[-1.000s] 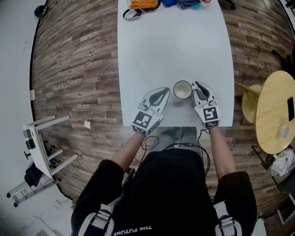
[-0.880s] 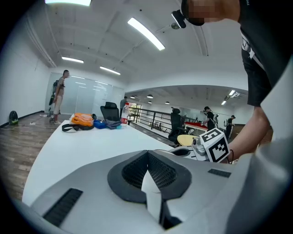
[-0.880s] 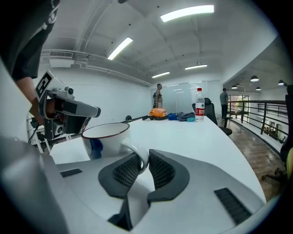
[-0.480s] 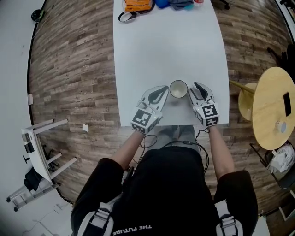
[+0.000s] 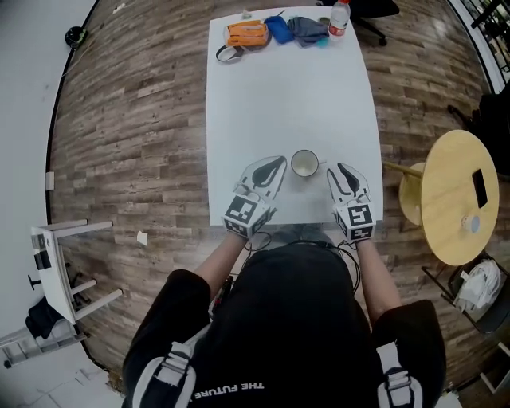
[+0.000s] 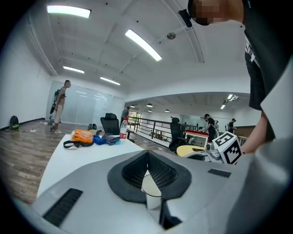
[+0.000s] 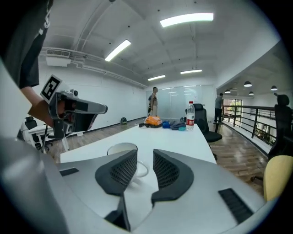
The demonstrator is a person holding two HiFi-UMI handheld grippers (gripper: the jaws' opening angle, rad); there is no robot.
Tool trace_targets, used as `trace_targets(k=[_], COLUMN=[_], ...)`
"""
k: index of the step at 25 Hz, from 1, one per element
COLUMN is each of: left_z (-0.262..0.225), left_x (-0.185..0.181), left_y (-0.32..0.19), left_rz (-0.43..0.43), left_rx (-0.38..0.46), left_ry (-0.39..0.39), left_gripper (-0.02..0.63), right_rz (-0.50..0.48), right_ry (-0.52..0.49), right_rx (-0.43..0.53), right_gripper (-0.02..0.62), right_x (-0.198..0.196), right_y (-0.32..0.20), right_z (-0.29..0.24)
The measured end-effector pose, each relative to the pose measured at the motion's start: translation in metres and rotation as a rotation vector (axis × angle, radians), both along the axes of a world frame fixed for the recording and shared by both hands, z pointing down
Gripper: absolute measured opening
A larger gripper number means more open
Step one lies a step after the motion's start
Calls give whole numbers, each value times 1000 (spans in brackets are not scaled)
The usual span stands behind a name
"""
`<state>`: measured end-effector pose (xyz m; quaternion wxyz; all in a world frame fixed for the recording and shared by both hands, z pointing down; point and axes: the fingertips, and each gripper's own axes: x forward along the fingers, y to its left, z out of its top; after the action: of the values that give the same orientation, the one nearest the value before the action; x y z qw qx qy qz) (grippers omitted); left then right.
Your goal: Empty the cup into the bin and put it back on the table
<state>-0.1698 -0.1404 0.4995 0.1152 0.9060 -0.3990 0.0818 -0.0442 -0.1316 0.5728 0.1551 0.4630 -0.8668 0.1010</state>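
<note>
Now left tool [image 5: 276, 162] closed, right tool [image 5: 342, 169] just parted beside cup [image 5: 305, 163]; bag [image 5: 245, 33], bottle [image 5: 339, 16] at table [image 5: 287, 96] far end.

Your white counter [image 5: 287, 103] stands on a wood floor [image 5: 135, 119]. The cup [image 5: 305, 163] sits upright near your edge. Along the far end you have an orange bag [image 5: 245, 33], blue pouch [image 5: 279, 29], grey cloth [image 5: 307, 29] and bottle [image 5: 339, 16].

Smooth white tabletop [image 5: 287, 103], matt, barely a sheen. The cup [image 5: 305, 163] looks like glazed white ceramic, glossy at the rim. The left gripper [image 5: 273, 165] and right gripper [image 5: 341, 170] have matt grey plastic shells, and their black pads [image 7: 167, 171] carry a fine gridded, rubbery texture. The floor [image 5: 135, 119] is rough-grained wood planks. The side table [image 5: 446, 199] is pale, smooth wood.
</note>
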Motion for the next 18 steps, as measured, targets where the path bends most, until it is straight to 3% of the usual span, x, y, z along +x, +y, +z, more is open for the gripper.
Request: trace_targets(k=[2,5,8,18], left_z=[-20,-45,-63,-64], left_x=[-4,-5,-2,-3], left_y=[1,1,-2,-5], left_rz=[-21,-43,-50,-58], left_rx=[27,65,100,112], left_ry=[15,27,40,30], left_gripper=[21,21,21,21], right_rz=[-11,-51,-31,-29], right_ry=[-24,-58,-111,-124], right_rx=[64,146,199,231], right_gripper=[15,15,15,15], right_x=[-6,-19,-23,-29], right_y=[7,13,6,-11], right_z=[-37,-81,-112,-126])
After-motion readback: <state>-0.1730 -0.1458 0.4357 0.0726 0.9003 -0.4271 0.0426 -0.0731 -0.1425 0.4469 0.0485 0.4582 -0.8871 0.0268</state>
